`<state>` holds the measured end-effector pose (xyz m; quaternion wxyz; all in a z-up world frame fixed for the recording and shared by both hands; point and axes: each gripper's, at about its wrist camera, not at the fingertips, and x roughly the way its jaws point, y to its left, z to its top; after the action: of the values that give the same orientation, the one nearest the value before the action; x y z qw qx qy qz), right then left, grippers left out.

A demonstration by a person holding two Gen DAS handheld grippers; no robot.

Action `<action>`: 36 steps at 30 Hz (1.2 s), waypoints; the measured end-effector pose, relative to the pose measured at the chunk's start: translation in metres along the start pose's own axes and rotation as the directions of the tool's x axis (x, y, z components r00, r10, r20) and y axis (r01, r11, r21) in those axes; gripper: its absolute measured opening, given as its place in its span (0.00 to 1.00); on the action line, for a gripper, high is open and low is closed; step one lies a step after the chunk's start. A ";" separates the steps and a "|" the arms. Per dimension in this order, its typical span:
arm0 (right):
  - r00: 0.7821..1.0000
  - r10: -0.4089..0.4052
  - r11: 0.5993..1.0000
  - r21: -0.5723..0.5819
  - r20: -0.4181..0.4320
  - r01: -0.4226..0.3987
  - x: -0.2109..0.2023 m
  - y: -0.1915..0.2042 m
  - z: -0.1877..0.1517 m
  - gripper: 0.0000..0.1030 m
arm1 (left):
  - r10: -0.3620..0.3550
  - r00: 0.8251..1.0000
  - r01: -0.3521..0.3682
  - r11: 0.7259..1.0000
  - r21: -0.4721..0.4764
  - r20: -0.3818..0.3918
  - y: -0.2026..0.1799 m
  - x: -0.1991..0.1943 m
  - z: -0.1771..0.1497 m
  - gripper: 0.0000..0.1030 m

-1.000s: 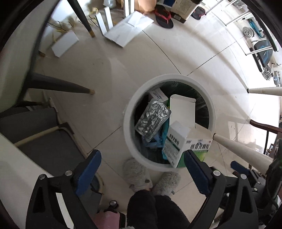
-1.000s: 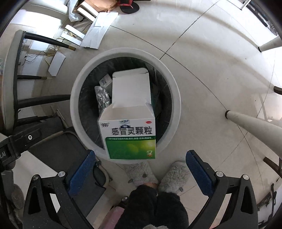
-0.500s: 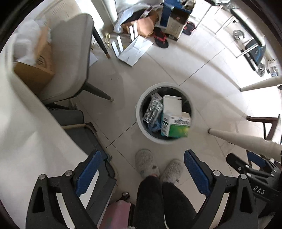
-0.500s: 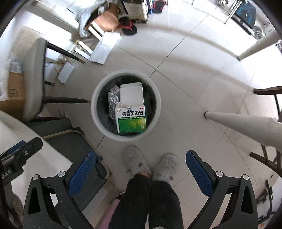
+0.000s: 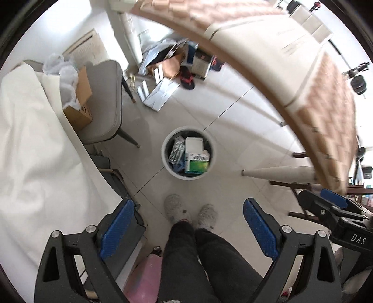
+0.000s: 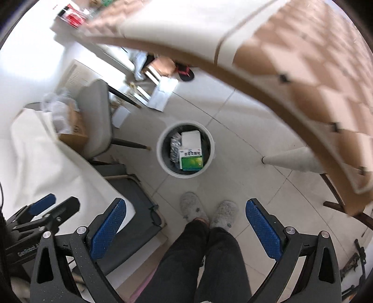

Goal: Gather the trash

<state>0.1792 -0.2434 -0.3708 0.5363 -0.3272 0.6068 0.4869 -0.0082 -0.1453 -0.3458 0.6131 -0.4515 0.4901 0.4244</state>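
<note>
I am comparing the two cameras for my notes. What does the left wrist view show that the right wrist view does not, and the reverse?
Only the left wrist view shows the pink object by the person's legs and the right tongs at its right edge.

Only the right wrist view shows the red item at the top left and the left tongs at its left edge.

Both show the white bin, the green medicine box inside it, and the grey slippers. Both tongs are open and empty.

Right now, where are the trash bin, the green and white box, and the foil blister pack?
trash bin (image 5: 166, 160): left wrist view, on its white rim.
green and white box (image 6: 191, 162): right wrist view, on its green face.
foil blister pack (image 5: 176, 153): left wrist view, on its silver foil.
</note>
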 end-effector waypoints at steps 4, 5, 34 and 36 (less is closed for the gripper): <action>0.999 0.048 0.999 -0.024 0.026 -0.047 -0.069 0.005 -0.011 1.00 | -0.043 0.998 0.041 0.998 0.040 0.043 -0.018 -0.056 -0.003 0.93; 0.998 0.061 0.998 -0.027 0.034 -0.060 -0.085 0.005 -0.014 1.00 | -0.050 0.997 0.047 0.998 0.053 0.052 -0.021 -0.066 -0.003 0.93; 0.956 0.143 0.898 0.372 0.255 -0.234 -0.274 0.027 -0.070 1.00 | -0.365 0.918 0.365 0.632 0.684 -0.154 -0.078 -0.208 0.074 0.93; 0.953 0.140 0.876 0.416 0.267 -0.245 -0.272 0.036 -0.075 1.00 | -0.365 0.915 0.375 0.605 0.702 -0.174 -0.072 -0.209 0.079 0.93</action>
<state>0.1783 -0.3368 -0.1024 0.6116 -0.0752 0.6657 0.4210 0.0447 -0.1014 -0.1217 0.8114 -0.2671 0.5167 0.0578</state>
